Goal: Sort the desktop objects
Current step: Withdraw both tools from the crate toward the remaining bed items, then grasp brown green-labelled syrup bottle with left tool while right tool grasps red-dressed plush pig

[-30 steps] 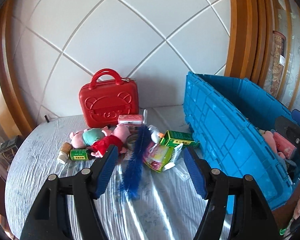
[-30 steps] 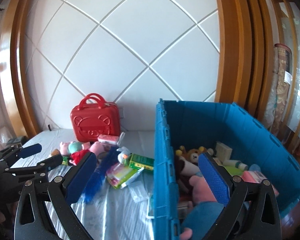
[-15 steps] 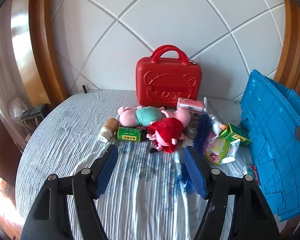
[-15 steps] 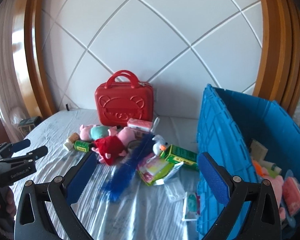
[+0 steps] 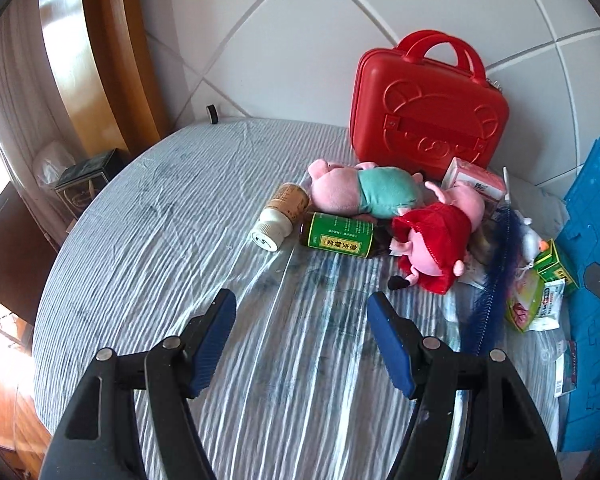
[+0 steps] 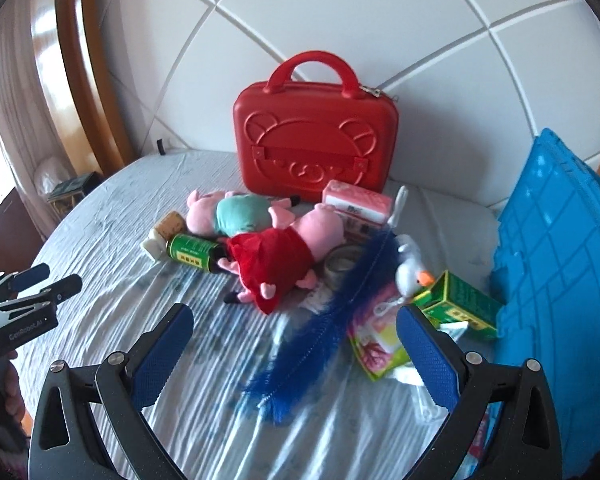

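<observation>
The left tongs [image 5: 302,320] stand wide apart over bare striped cloth on the desk [image 5: 140,240], with nothing between the blue pads. The right tongs [image 6: 294,340] are wide too, empty, with a blue feather [image 6: 332,312] lying on the cloth below their gap. The things to sort lie in a heap at the back of the desk, in front of a red case [image 6: 316,140] standing upright against the white wall. A pink pig toy in a green top [image 5: 364,192] lies beside a white-capped bottle [image 5: 280,216] and touches a green-labelled bottle [image 5: 340,236]. A pig toy in a red dress [image 6: 276,256] lies across the middle. A small white duck [image 6: 410,268] sits next to a green box [image 6: 460,304], just beside the blue crate [image 6: 560,260].
</observation>
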